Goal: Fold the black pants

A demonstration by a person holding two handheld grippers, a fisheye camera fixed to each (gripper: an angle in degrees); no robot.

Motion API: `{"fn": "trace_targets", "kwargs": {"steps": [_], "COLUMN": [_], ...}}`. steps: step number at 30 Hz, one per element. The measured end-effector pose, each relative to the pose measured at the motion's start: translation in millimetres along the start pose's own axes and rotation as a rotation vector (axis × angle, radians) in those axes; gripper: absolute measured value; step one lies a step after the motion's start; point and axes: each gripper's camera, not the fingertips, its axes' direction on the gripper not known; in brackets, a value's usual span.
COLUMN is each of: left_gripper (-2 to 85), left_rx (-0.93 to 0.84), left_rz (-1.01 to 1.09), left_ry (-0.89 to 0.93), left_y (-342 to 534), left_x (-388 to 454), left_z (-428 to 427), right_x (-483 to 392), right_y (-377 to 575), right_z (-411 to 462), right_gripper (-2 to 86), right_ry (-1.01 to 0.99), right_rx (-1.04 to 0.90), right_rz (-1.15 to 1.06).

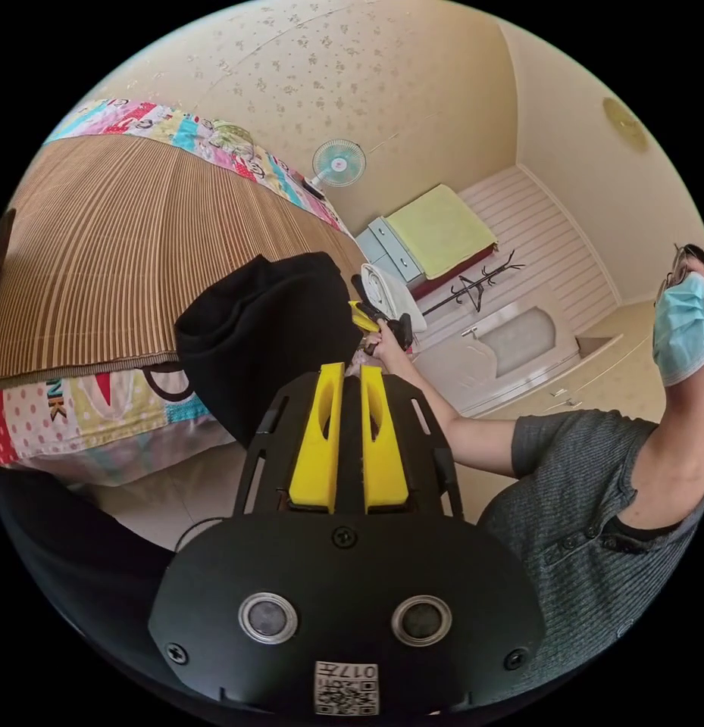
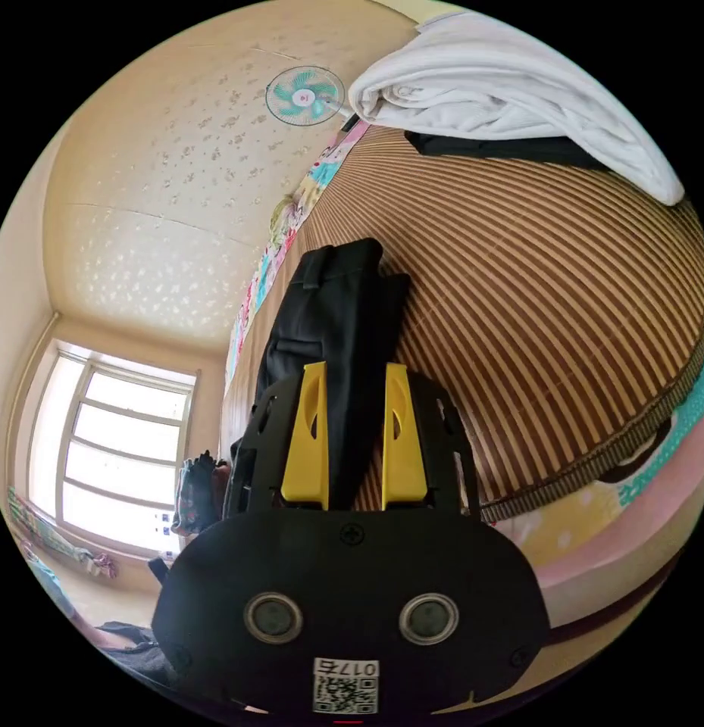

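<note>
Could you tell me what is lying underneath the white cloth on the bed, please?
In the right gripper view, a flat black item sticks out from under the white cloth, resting on the striped mat. The cloth covers most of it, so I cannot tell what it is.

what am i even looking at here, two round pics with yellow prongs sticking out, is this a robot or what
No robot: a person holds a hand-held gripper in each hand, and a fisheye camera rides on each, hence the round pictures. The yellow prongs are the jaws.

In the left gripper view, the left hand-held gripper has its jaws nearly together with black cloth between them, apparently the black pants, which hang off the edge of the bed. The person's hand holds the right hand-held gripper beside the pants.

In the right gripper view, the right hand-held gripper has the black pants between its jaws, with a gap at each side, so a firm grip is uncertain. On the striped bed mat lies a white cloth over something dark.
</note>
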Motion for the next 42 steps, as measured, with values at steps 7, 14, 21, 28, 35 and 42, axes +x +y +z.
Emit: {"fn": "trace_targets", "kwargs": {"steps": [7,14,21,28,35,42], "left_gripper": [6.5,13.6,17.6,10.7,11.1,15.2], "left_rx": [-0.028,0.107,0.193,0.189,0.202,0.202], "left_rz": [0.065,0.104,-0.273,-0.286,-0.277,-0.257], "left_ry": [-0.002,-0.089,-0.049,0.047,0.088,0.088], "left_y": [-38,-79,-62,-47,-54,-53], "left_x": [-3,-11,-108,-158,-166,-165], "left_z": [25,42,45,32,19,13], "right_x": [-135,-318,-308,-324,-358,-384], "right_y": [49,207,286,293,321,366], "right_z": [-8,53,117,97,120,142], "right_gripper": [4.1,3.2,2.2,2.9,9.5,8.0], "right_ry": [-0.085,0.066,-0.130,-0.077,0.203,0.446], "right_rx": [0.014,-0.151,-0.386,-0.273,-0.413,-0.322], "right_rz": [-0.455,-1.036,-0.942,-0.988,-1.268,-1.308]}}
